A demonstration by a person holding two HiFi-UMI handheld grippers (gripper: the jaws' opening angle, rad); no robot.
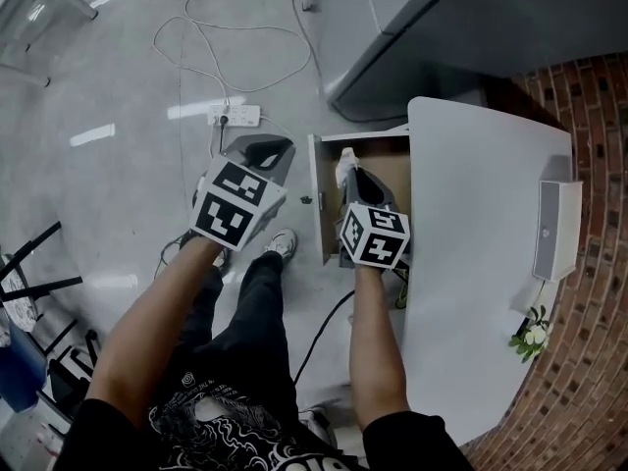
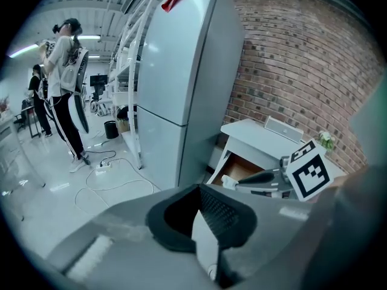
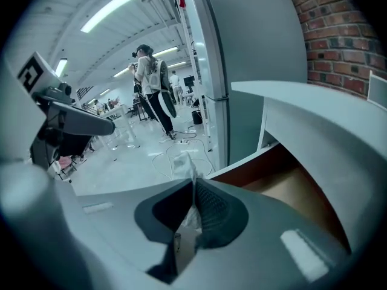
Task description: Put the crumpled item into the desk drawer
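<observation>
Found the crumpled item [image 1: 345, 168], white and wadded, pinched between the closed jaws of the right gripper [image 1: 351, 177]. Confirmed in the right gripper view: a tuft of the crumpled item [image 3: 184, 168] standing proud of the right gripper [image 3: 193, 189] tips, more of it wedged lower between the pads. Placed it just right of centre in the head view, over the upper-left corner of the open desk drawer [image 1: 385, 173]. Cannot tell whether it touches the drawer floor.

Noted the drawer pulled out to the left of the white desk [image 1: 481, 263], brown interior exposed, with nothing else seen inside apart from the gripper.

Recorded the left gripper [image 1: 267, 150] left of centre over the grey floor [image 1: 118, 194], apart from the drawer front. Read its jaws in the left gripper view as brought together at the left gripper [image 2: 198, 192] tips, with nothing between them.

Logged further out: a white box [image 1: 557, 229] and small white flowers [image 1: 530, 334] at the desk's right edge, a brick wall [image 1: 589, 283] at far right, a power strip [image 1: 234, 116] with cables at upper centre, a tall grey cabinet [image 2: 181, 83] beside the desk, and a person [image 2: 63, 71] standing at upper left of the left gripper view.
</observation>
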